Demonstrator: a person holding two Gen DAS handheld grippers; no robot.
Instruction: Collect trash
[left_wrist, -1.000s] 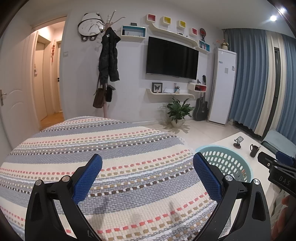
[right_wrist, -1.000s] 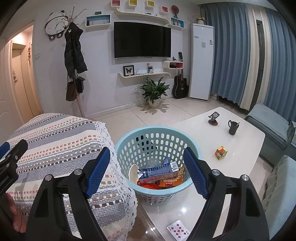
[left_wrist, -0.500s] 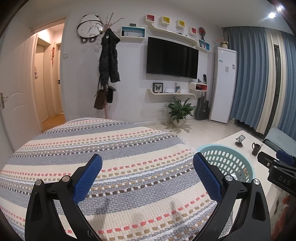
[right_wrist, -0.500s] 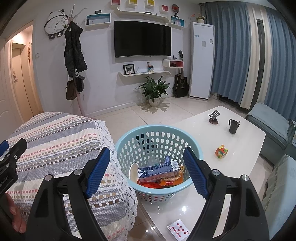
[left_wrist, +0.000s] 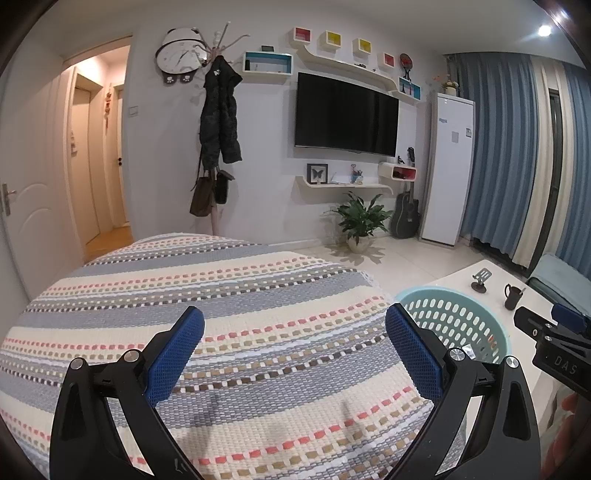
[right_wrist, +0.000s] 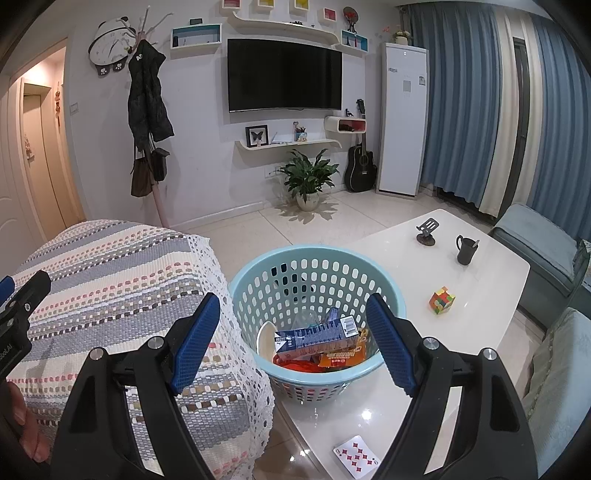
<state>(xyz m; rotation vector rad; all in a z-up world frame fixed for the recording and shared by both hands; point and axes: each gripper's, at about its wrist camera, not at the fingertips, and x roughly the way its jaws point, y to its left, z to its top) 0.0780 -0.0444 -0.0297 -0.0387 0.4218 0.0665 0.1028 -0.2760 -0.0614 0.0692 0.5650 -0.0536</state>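
Woven cotton in grey, cream and coral stripes is covering the rounded seat (left_wrist: 229, 332) on the left, its lace edge (right_wrist: 236, 332) hanging down beside the basket. Over it the left gripper (left_wrist: 295, 347) is hovering with its jaws spread wide, blue ribbed pads (left_wrist: 177, 354) holding nothing. Just right of the cloth, a pale teal perforated plastic basket (right_wrist: 314, 266) is sitting on the glossy white table (right_wrist: 480, 295), holding the trash (right_wrist: 317, 339): a blue carton lying across orange and red wrappers. The right gripper (right_wrist: 295, 339) is hanging above the basket's near rim, jaws likewise wide apart and empty, the trash showing between them. Farther right on the table are lying a colourful cube (right_wrist: 442, 300), a dark mug (right_wrist: 466, 249) and a playing card (right_wrist: 356, 457).
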